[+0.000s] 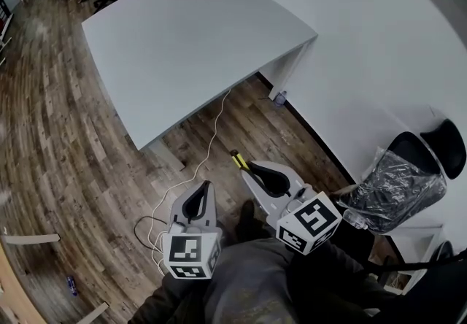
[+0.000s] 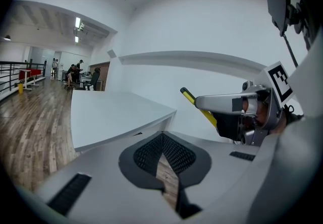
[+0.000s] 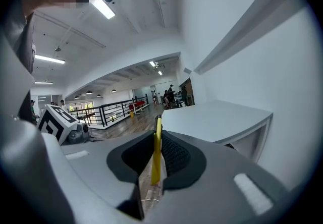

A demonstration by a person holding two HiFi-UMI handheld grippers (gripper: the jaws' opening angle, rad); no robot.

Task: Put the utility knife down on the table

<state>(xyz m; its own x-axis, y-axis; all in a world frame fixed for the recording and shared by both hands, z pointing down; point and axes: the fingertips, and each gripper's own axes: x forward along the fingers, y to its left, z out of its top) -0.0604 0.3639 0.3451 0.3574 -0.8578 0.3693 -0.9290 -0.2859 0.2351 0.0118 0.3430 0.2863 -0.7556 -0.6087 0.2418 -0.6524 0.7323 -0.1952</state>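
A yellow and black utility knife [image 3: 156,151] stands clamped between the jaws of my right gripper [image 3: 156,140], its tip sticking out ahead. In the head view the knife [image 1: 238,160] pokes out of the right gripper [image 1: 252,169] over the wood floor, short of the grey table [image 1: 182,38]. The left gripper view shows the knife [image 2: 198,106] from the side, held in the right gripper [image 2: 237,103]. My left gripper [image 1: 206,187] is shut with nothing in it, its jaws [image 2: 162,140] meeting at the tips.
The table [image 3: 217,119] stands ahead against a white wall. A white cable [image 1: 191,169] runs across the floor from under the table. A black chair wrapped in plastic [image 1: 408,176] sits at the right. People sit at desks far off [image 2: 75,74].
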